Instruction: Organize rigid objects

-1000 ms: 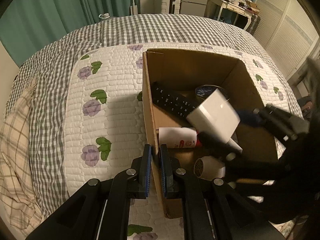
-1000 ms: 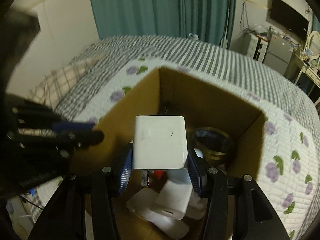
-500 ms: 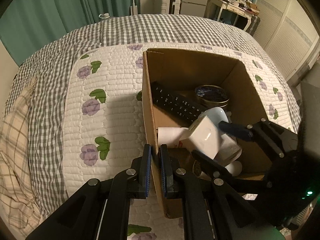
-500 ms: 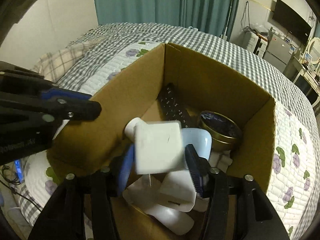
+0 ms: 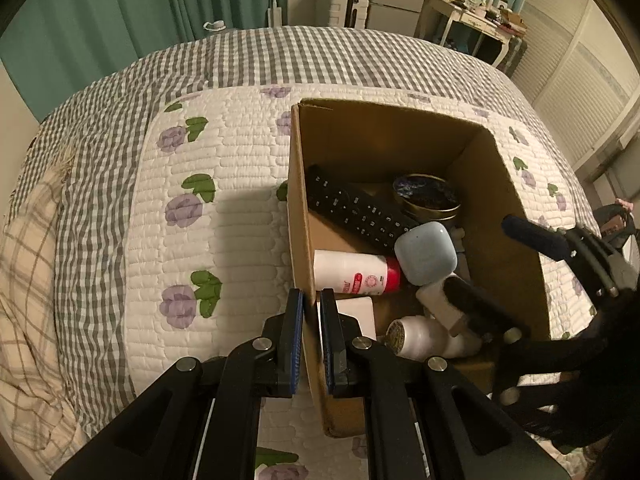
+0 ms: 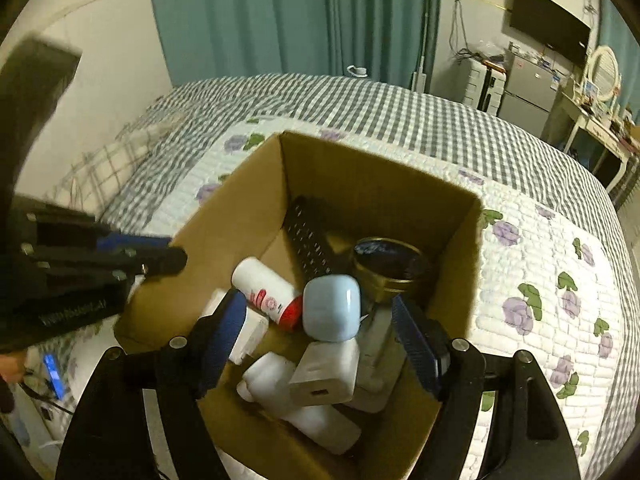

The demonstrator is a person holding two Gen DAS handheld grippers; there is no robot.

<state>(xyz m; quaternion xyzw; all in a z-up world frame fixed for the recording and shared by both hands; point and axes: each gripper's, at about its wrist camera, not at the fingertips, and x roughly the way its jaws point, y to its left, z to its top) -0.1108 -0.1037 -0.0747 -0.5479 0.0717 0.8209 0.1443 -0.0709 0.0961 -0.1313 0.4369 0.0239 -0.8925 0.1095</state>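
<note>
In the right view only, charger [image 6: 326, 374] port (left hides it).

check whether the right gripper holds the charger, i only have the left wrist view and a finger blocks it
Observer: No. The right gripper is open; its jaws have just been opening, and the pads press on nothing.
Operator: where is the charger then
Observer: In the box, below the jaws; the charger rests on a white bottle.
Operator: which way is it lying
Observer: Its port end faces the right wrist camera.
</note>
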